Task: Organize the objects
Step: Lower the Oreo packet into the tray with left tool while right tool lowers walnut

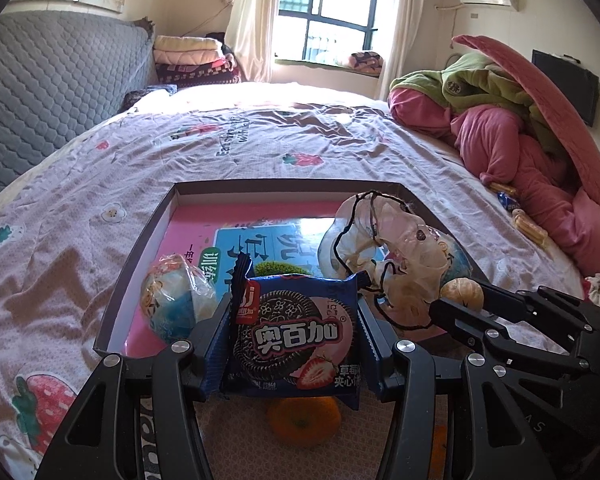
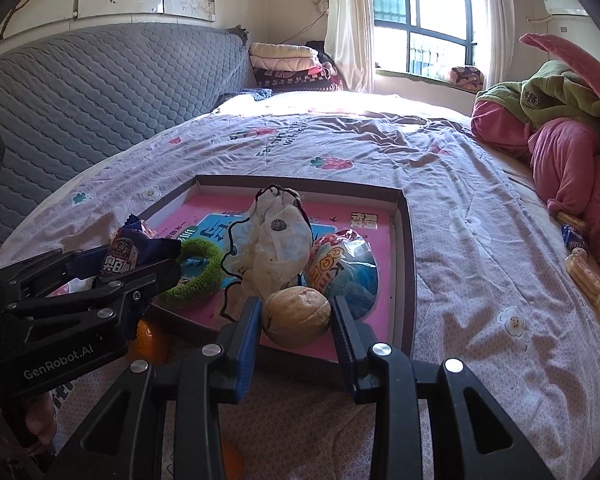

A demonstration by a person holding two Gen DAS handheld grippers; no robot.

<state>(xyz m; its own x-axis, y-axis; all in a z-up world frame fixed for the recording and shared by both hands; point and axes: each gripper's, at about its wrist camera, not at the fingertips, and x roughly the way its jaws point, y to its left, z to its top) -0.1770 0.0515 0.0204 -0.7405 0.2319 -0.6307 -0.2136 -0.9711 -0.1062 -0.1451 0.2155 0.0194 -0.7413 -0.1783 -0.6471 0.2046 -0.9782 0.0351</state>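
Note:
A shallow dark-rimmed box point(image 1: 139, 248) with a pink printed floor lies on the bed. In it are a wrapped blue-white snack point(image 1: 177, 300), a crumpled clear bag with a black cord point(image 1: 392, 248) and a green fuzzy ring point(image 2: 197, 272). My left gripper point(image 1: 291, 312) is shut on a blue cookie packet point(image 1: 295, 340), held upright over the box's near edge. My right gripper point(image 2: 295, 308) is shut on a round tan-orange fruit point(image 2: 295, 322), also at the near edge, just in front of a second wrapped snack point(image 2: 348, 268). An orange point(image 1: 304, 420) lies on the sheet under the left gripper.
A pile of pink and green bedding point(image 2: 560, 152) fills the right side, with small wrapped snacks point(image 2: 584, 276) beside it. A grey quilted headboard point(image 2: 99, 92) stands at the left. The flowered sheet point(image 2: 480, 280) surrounds the box. A hand point(image 2: 39, 420) shows at the lower left.

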